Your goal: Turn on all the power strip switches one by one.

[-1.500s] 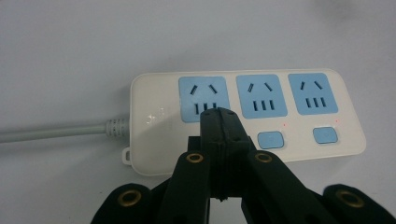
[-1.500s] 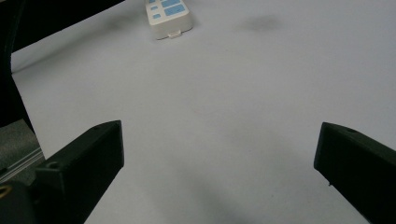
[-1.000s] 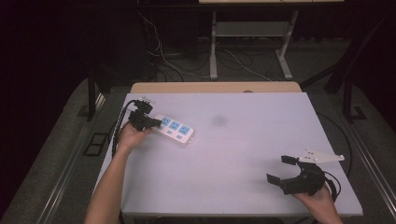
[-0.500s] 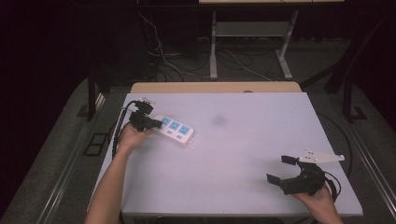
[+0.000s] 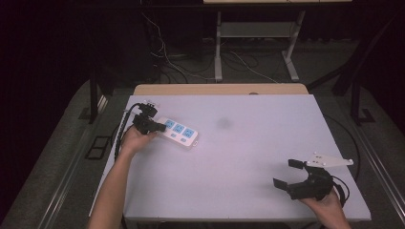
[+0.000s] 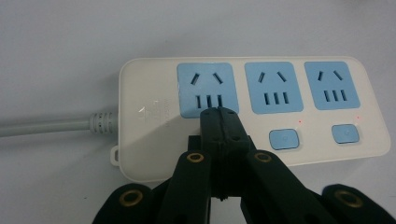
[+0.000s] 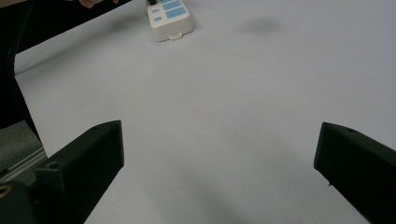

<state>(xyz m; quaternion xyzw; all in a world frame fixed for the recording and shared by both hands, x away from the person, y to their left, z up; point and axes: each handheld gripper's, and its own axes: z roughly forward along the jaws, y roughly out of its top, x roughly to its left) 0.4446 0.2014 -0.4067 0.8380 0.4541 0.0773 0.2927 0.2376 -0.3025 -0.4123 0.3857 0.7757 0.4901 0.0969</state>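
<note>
A white power strip [image 5: 179, 131] with three blue sockets lies at the table's left side, its grey cord [image 6: 42, 126] running off to the left. My left gripper [image 5: 161, 127] is shut, with nothing between its jaws. In the left gripper view its joined tips [image 6: 219, 114] rest on the strip [image 6: 327, 135] just below the leftmost socket and hide what lies under them. Two blue buttons [image 6: 284, 138] beside them show small red lights. My right gripper [image 5: 288, 173] stands open and empty near the table's front right corner, far from the strip [image 7: 169, 16].
The pale table top [image 5: 248, 157] has a faint dark smudge [image 5: 223, 123] near its middle. Loose cables [image 5: 167, 57] and a metal frame's legs [image 5: 218, 43] lie on the dark floor beyond the far edge.
</note>
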